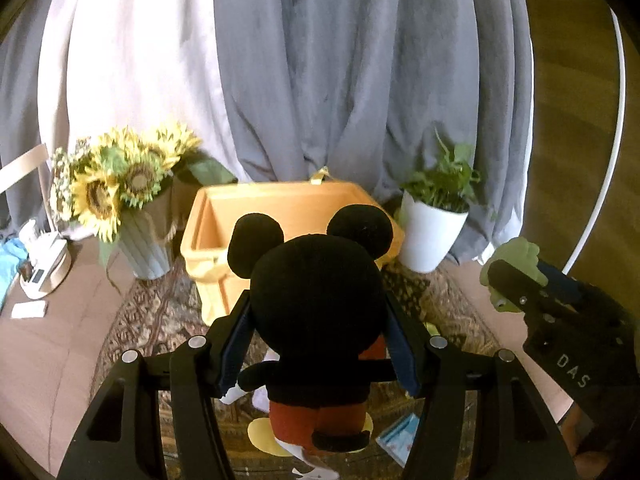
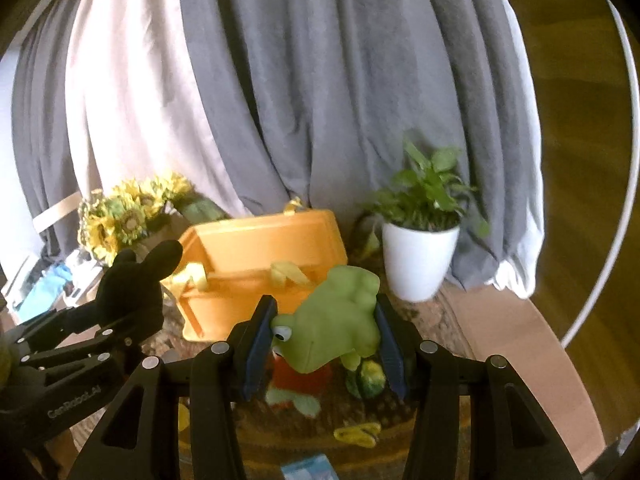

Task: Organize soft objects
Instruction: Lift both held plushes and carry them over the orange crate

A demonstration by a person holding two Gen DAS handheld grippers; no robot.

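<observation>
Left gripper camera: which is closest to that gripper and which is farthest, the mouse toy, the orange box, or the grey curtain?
1. The mouse toy, clamped between the left gripper's pads, in the middle.
2. The orange box, just behind the toy on the patterned rug.
3. The grey curtain, hanging behind the box, farthest away.

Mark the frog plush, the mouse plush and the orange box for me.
frog plush (image 2: 340,320), right wrist view, green back.
mouse plush (image 1: 316,292), left wrist view, back of head.
orange box (image 2: 272,240), right wrist view, lid.

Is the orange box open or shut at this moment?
Open: the orange box has no lid on top, and its inner walls show behind the mouse plush.
</observation>
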